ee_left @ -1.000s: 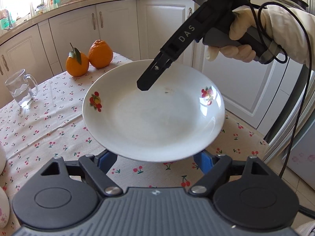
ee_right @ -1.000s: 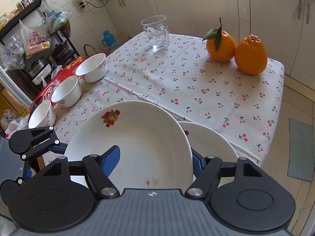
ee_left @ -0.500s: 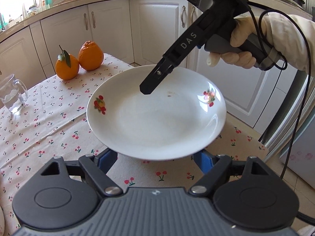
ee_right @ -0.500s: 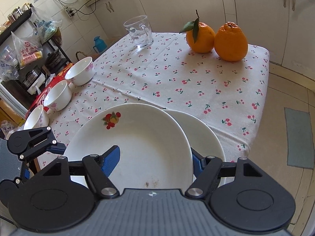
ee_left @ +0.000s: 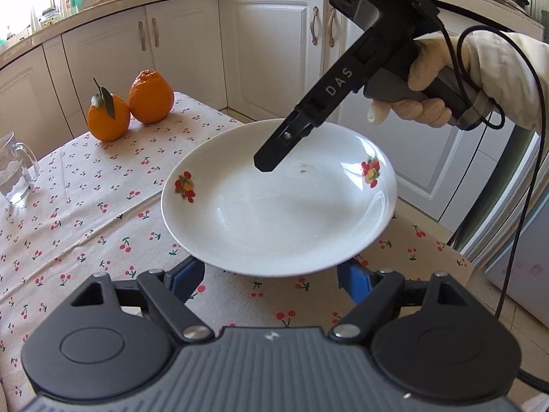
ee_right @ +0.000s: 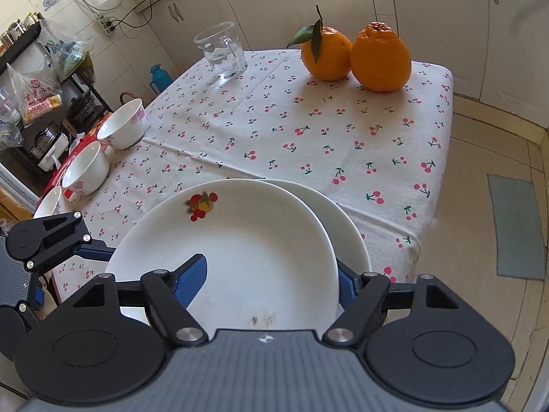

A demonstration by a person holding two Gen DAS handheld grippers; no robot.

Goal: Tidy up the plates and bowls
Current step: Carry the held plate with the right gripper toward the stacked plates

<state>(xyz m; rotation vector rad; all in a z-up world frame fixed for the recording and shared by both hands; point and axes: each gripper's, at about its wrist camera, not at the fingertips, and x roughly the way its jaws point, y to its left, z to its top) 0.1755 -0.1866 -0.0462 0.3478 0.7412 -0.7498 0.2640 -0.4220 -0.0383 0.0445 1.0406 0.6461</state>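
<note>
A white plate (ee_left: 274, 213) with fruit decals sits between the jaws of my right gripper (ee_right: 269, 281), which are opening. One finger (ee_left: 274, 154) reaches inside the plate and the other stands outside its rim. This plate (ee_right: 240, 233) largely covers a second white plate (ee_right: 350, 237) on the cherry-print tablecloth (ee_right: 308, 130). My left gripper (ee_left: 272, 279) is open at the plate's near edge, its fingertips hidden under the rim and cloth showing between its pads. Three white bowls (ee_right: 123, 127) (ee_right: 85, 171) (ee_right: 51, 202) line the table's left side.
Two oranges (ee_right: 357, 55) and a glass mug (ee_right: 223, 51) stand at the table's far end. A gloved hand (ee_left: 418, 103) holds the right gripper, with a cable trailing. White cabinets (ee_left: 267, 51) ring the room. A cluttered rack (ee_right: 34, 96) stands left of the table.
The right gripper brought the decorated plate further over the lower plate, which now shows less. Its pads have spread slightly. The left gripper has barely shifted.
</note>
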